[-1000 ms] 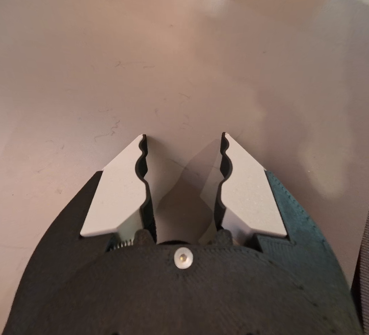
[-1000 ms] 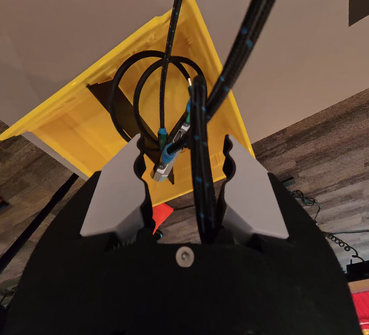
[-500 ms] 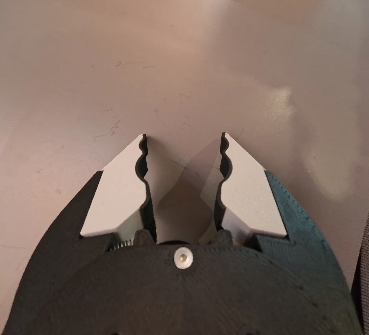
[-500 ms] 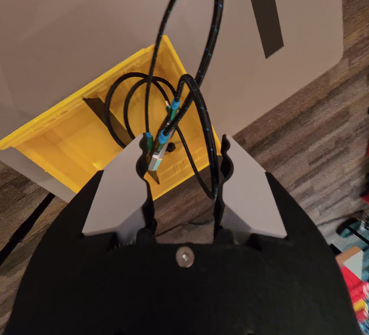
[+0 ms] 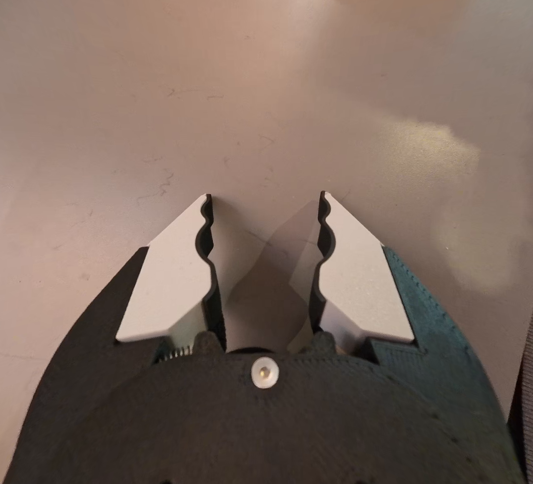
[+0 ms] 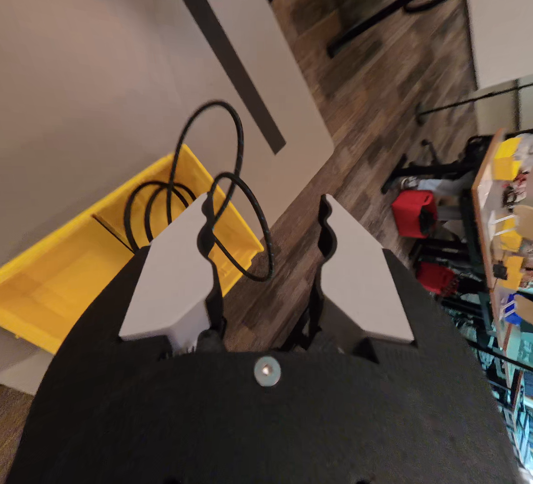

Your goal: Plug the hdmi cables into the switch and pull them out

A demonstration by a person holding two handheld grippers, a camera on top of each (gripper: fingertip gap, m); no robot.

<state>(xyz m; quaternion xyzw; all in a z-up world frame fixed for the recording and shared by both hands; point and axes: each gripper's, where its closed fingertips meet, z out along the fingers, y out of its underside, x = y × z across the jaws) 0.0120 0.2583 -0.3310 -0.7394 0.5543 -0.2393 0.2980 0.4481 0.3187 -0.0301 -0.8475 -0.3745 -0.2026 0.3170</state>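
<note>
A pale tabletop fills my left wrist view, scuffed with a few faint marks. In the right wrist view the same light tabletop carries a dark strip running toward 11 o'clock, and beyond its edge a wood-look floor stretches toward 1 o'clock, with red bins and cluttered shelving at 3 o'clock, all somewhat blurred.

My left hand-held gripper sits low over the bare tabletop, its 2 fingers spread wide with nothing between them.

My right hand-held gripper is likewise wide apart and holds nothing. The black hdmi cables lie ahead of it toward 11 o'clock: their coils rest in a yellow bin at the tabletop's edge, and 2 loops rise out of the bin. The lower loop hangs over the bin's rim, partly behind my left fingertip and reaching into the gap between the fingers without being gripped. I cannot make out the plugs or the switch.
</note>
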